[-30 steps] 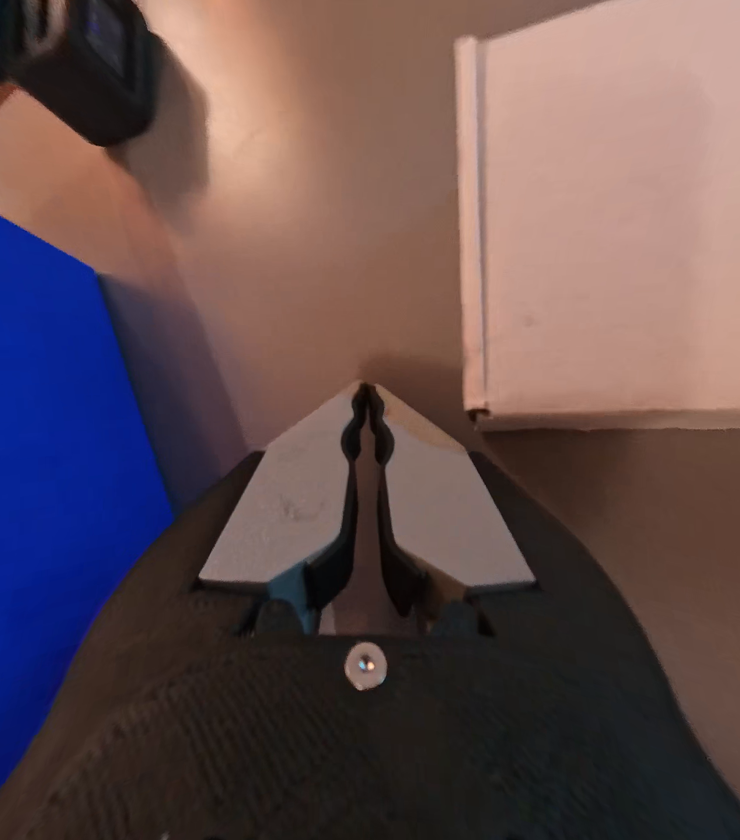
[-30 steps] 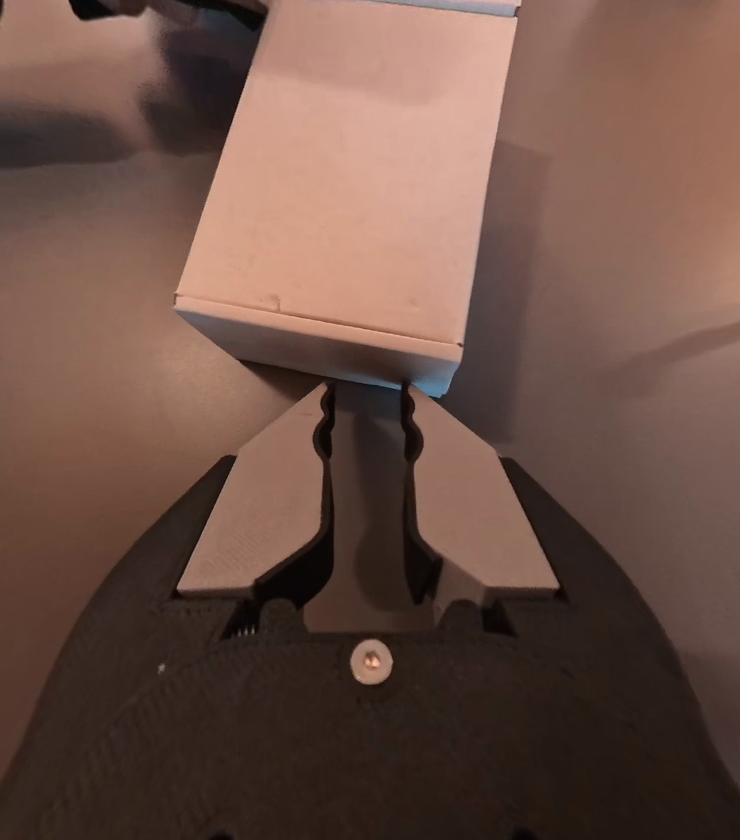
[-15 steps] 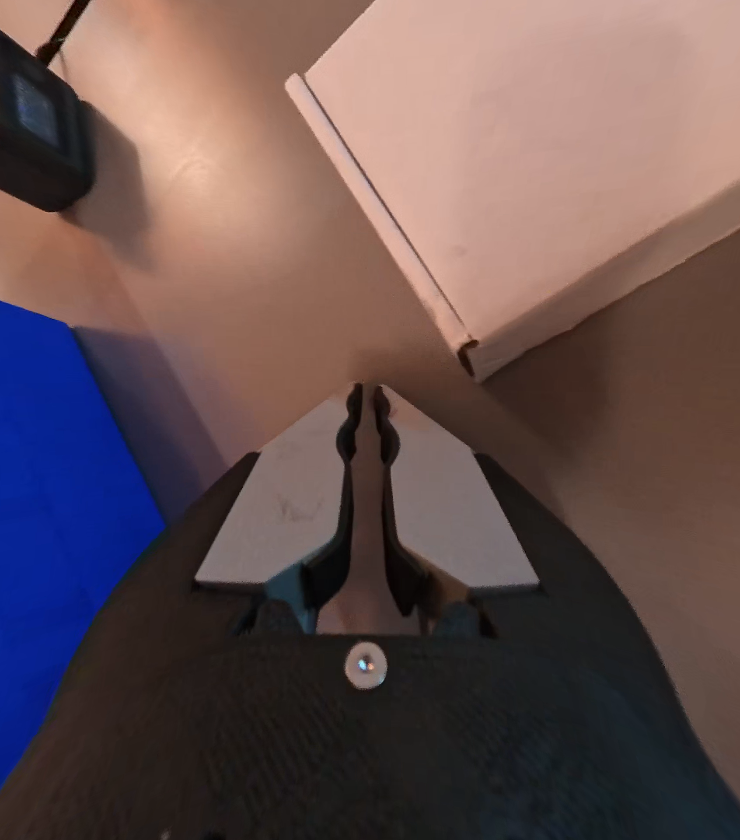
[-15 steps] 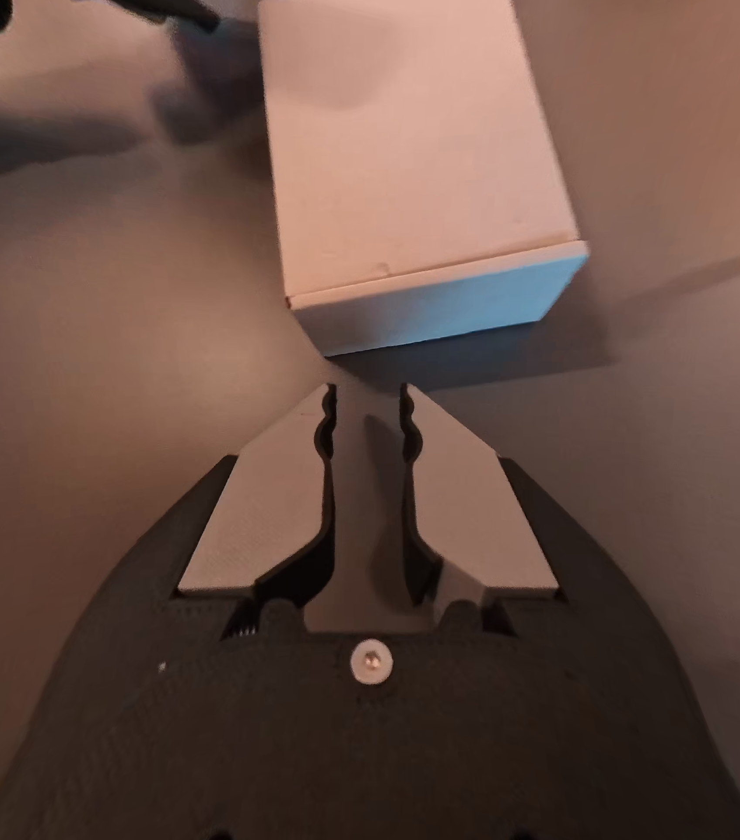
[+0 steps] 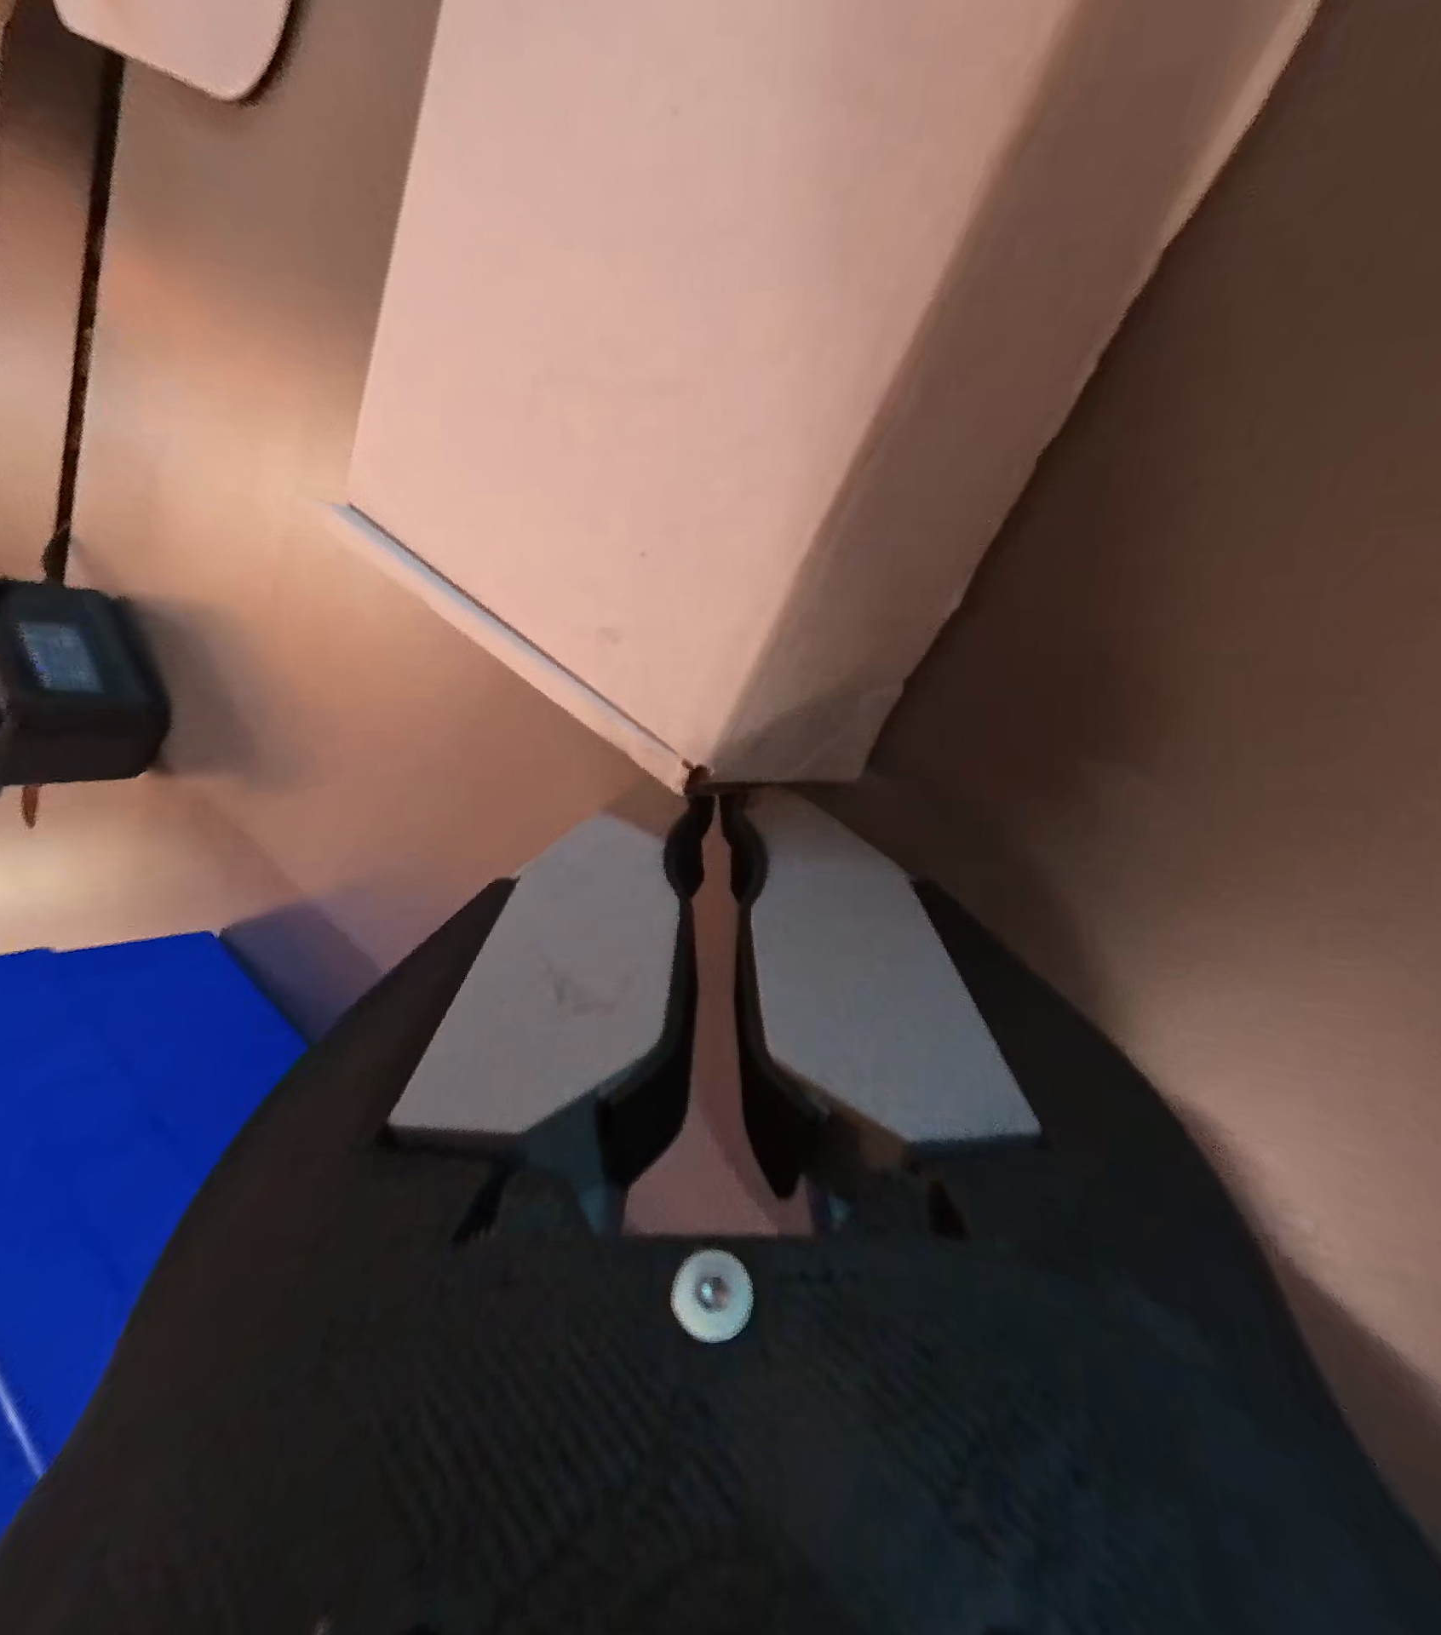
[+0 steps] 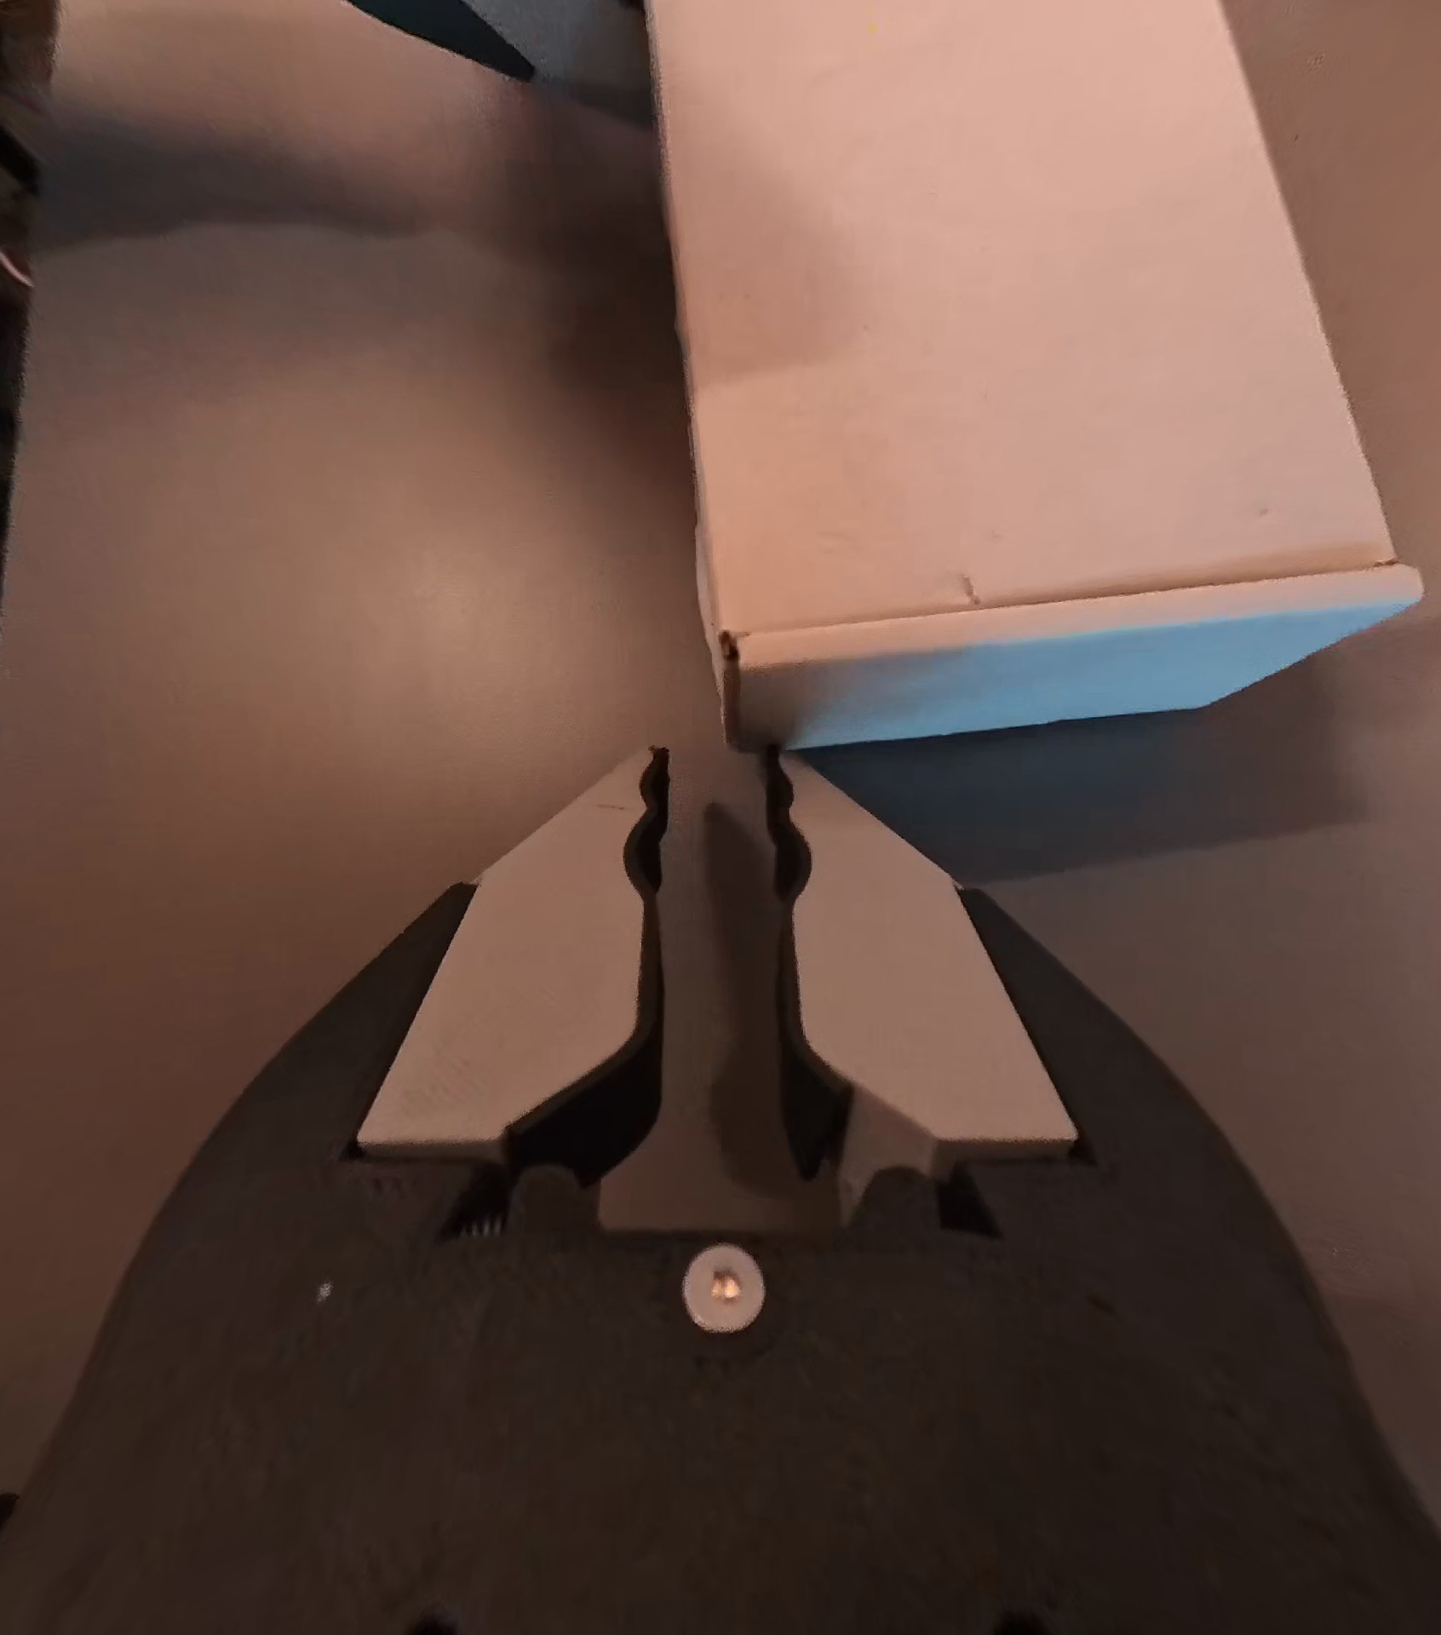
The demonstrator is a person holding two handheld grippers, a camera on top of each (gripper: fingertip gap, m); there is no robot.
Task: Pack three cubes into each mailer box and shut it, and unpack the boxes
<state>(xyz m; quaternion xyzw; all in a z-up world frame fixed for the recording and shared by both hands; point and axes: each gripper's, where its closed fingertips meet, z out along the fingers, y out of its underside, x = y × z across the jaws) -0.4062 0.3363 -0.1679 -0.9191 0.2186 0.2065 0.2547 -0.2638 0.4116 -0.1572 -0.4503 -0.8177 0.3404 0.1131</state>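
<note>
A shut white mailer box (image 5: 699, 354) lies on the tan table and fills the upper middle of the left wrist view. My left gripper (image 5: 712, 803) is shut and empty, with its tips right at the box's near corner. In the right wrist view the white mailer box (image 6: 1009, 354) lies at the upper right, lid down. My right gripper (image 6: 712, 756) is slightly open and empty, its right fingertip (image 6: 774, 761) just below the box's near left corner. No cubes are in view.
A blue box (image 5: 62, 1150) lies at the lower left of the left wrist view. A black device (image 5: 53, 681) with a cable sits at the left. A white cardboard flap (image 5: 177, 44) shows at the top left. Bare table (image 6: 345, 575) spreads left of the box. My hands' fingertips stand some 15 centimetres from each other. The black device (image 5: 53, 681) is about 25 centimetres from my left fingertips and 40 centimetres from my right.
The left gripper has swung toward the box, and its tips now meet the box's corner. In the right wrist view the box has shifted from centre to the right. Both jaws keep their widths.
</note>
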